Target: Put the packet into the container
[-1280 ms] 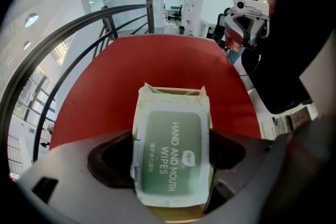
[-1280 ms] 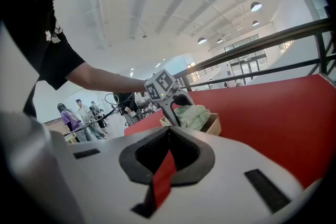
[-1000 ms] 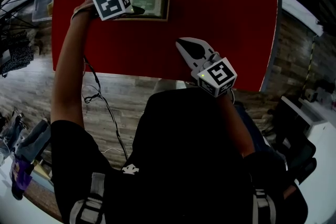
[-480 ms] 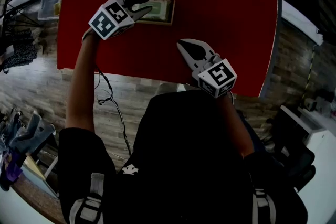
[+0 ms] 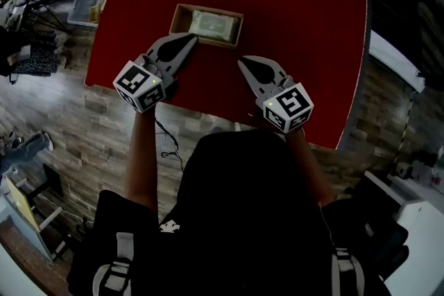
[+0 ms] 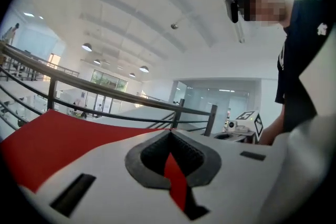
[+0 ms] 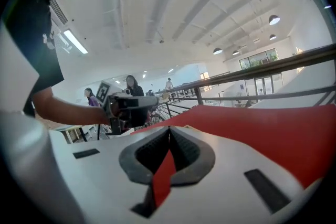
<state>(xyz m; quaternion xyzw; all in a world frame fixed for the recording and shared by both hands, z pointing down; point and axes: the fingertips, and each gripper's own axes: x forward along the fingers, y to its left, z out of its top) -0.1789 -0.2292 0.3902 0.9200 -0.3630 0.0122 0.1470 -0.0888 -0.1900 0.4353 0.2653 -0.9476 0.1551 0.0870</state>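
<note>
Left gripper (image 5: pixel 189 42) hangs over the near part of the red table (image 5: pixel 305 17); its jaws have just been closing and in the left gripper view (image 6: pixel 170 135) they meet with nothing between them, only a sliver of red table showing through the gap behind the pads. Right gripper (image 5: pixel 244 64) is closed and empty too, its jaws pressed together in its own view (image 7: pixel 168 131).

From the head view, the packet (image 5: pixel 212 23) lies flat inside the container (image 5: pixel 182 12), a shallow brown open box that sits on the table. The left gripper's tips sit just beside the container's near left corner, while the packet is further in, clear of the jaws. The right gripper's tips point toward the container's near right end and stand a little apart from it.

The packet is pale green with print too small to read. Each gripper's cube carries black-and-white square markers, with no letters to make out.
</note>
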